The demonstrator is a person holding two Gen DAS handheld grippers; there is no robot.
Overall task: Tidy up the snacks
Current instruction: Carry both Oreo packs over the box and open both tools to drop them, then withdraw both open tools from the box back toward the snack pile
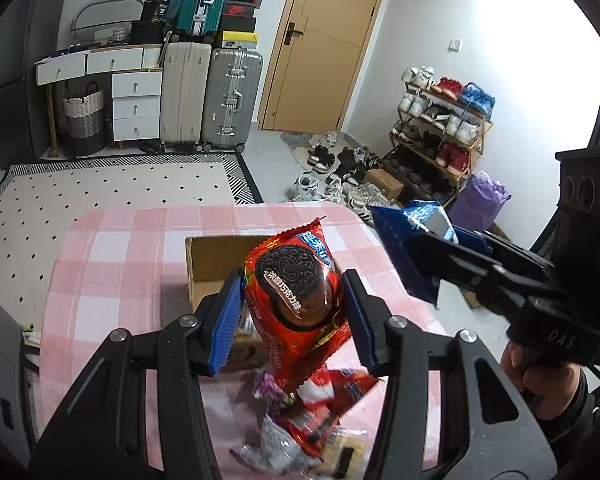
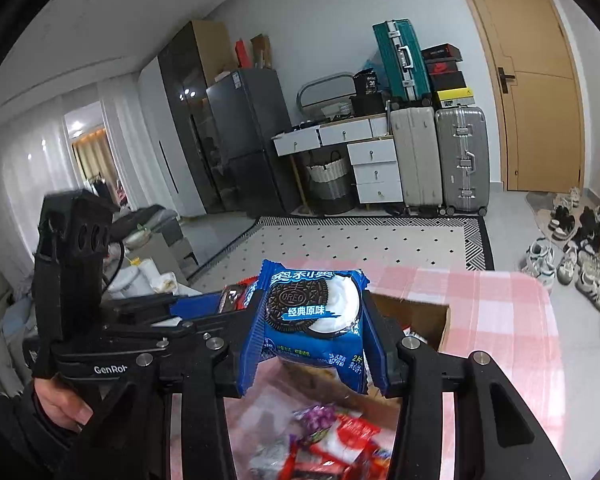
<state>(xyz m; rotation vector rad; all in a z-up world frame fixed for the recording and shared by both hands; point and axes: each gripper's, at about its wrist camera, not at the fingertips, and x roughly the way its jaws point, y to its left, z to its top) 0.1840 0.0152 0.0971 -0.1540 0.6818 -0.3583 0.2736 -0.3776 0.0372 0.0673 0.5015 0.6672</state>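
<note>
Both jaws are clamped on cookie packets, one packet in each gripper, above the table.

Left gripper (image 1: 292,312) pinches a red cookie packet (image 1: 296,300) upright between its blue pads, over the near edge of the cardboard box (image 1: 212,268). Right gripper (image 2: 312,336) squeezes a blue cookie packet (image 2: 312,320) the same way; in the left view it hangs at 3 o'clock from the red one, apart from it. Loose snack wrappers (image 1: 300,428) lie heaped on the pink checked tablecloth (image 1: 112,264) at 6 o'clock, below the red packet.
</note>
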